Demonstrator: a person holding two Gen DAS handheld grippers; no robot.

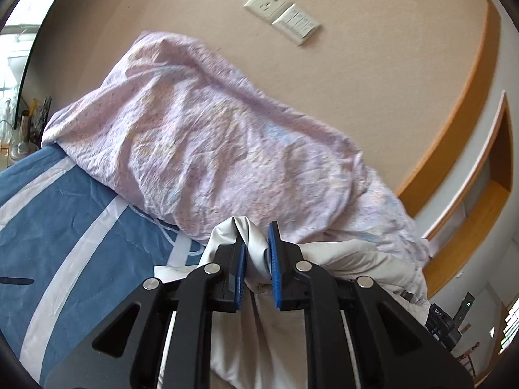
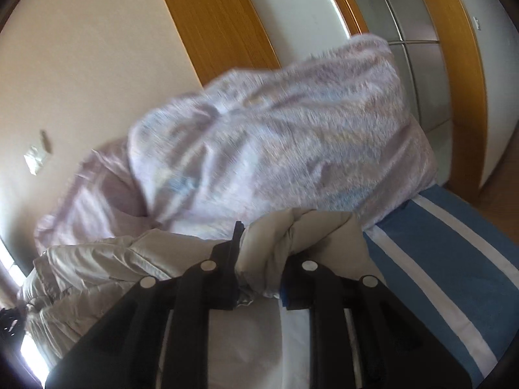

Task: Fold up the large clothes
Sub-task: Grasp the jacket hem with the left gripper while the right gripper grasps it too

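Two tongs engaged, fold barely under way.

Left wrist view: left tongs point(image 1: 258, 259) clenched on a bunch of the pale grey garment point(image 1: 350, 259), lifted over the blue-and-white bedsheet point(image 1: 65, 227); lilac quilt point(image 1: 211, 136) behind.

Right wrist view: right tongs point(image 2: 259, 259) grasping another bunch; garment point(image 2: 97, 265) hangs crumpled, no flat fold visible.

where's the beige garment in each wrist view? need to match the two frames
Left wrist: beige garment bottom centre, pinched in the left tool, trailing right.
Right wrist: beige garment bottom centre, bunched in the right tool, spreading lower left.
Shared landmark: lilac pillow just behind the garment.
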